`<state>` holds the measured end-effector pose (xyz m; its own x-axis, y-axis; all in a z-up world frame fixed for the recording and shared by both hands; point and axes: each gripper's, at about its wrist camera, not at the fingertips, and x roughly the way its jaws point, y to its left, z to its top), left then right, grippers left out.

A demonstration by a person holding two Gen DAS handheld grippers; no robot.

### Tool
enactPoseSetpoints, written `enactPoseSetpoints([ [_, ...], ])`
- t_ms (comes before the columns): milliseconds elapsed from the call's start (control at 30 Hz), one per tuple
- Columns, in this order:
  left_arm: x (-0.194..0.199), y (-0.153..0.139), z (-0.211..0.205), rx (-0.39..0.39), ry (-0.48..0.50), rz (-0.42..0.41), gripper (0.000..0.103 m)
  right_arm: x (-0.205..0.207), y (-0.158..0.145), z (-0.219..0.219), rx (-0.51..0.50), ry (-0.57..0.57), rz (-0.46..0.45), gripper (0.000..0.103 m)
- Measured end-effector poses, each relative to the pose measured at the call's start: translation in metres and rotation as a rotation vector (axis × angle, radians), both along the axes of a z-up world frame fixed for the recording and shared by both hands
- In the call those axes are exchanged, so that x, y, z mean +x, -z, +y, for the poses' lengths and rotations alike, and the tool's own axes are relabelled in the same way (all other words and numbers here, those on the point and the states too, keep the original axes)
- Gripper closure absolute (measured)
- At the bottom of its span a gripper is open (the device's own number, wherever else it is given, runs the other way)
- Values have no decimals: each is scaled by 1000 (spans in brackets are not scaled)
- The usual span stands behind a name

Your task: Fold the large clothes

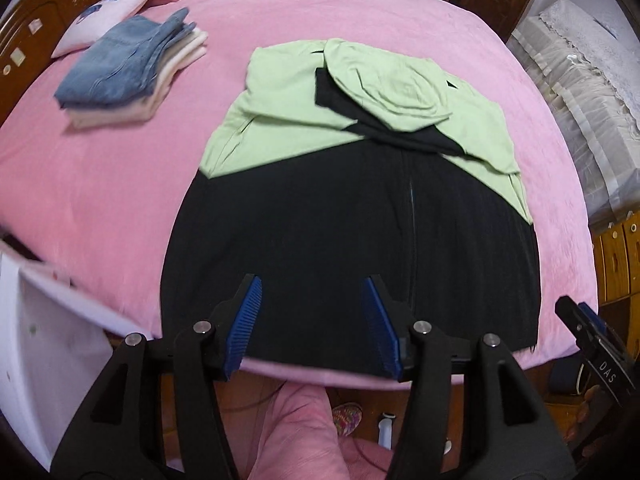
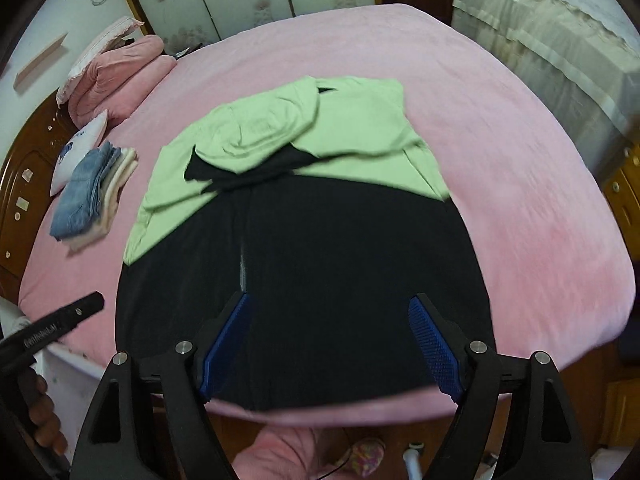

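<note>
Pink plush bed cover (image 1: pixel 120 184) spans whole view. Black-and-pale-green hooded jacket (image 1: pixel 352 248) lies flat on it, zip up, sleeves and hood folded in over chest, black hem at near bed edge. Folded stack of blue denim and cream clothes (image 1: pixel 128 72) sits well apart, near headboard. Your left gripper (image 1: pixel 312 320) and right gripper (image 2: pixel 332 344) hover above hem, jaws apart, holding nothing. Sleeve step looks done; next likely: pinch both hem corners, carry hem toward hood.
</note>
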<state>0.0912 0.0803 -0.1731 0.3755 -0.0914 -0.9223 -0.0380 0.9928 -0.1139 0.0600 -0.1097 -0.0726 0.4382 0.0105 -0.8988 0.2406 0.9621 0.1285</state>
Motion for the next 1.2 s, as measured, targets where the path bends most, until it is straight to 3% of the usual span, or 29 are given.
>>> enactPoseSetpoints([
  [167,-44,11,24,-51,-23,6,50,-68,11,-27,46,21,1,19],
  [300,-69,32,48,-45,-77,44,49,-114,34,-63,118,71,13,19],
  [567,-100,87,99,-138,-289,127,48,-187,94,-143,296,330,-10,19],
  [733,-110,116,116,-152,-394,166,38,-199,122,-177,333,396,-80,19],
  [833,-110,129,119,-148,-402,164,38,-197,135,-192,327,417,-119,19],
  [933,-108,144,128,-202,-451,161,37,-190,146,-204,333,436,-132,20],
  [1133,-109,170,152,-260,-536,109,37,-180,152,-220,363,498,-165,44],
  [1200,-112,181,169,-300,-617,101,37,-180,152,-222,385,512,-176,56],
])
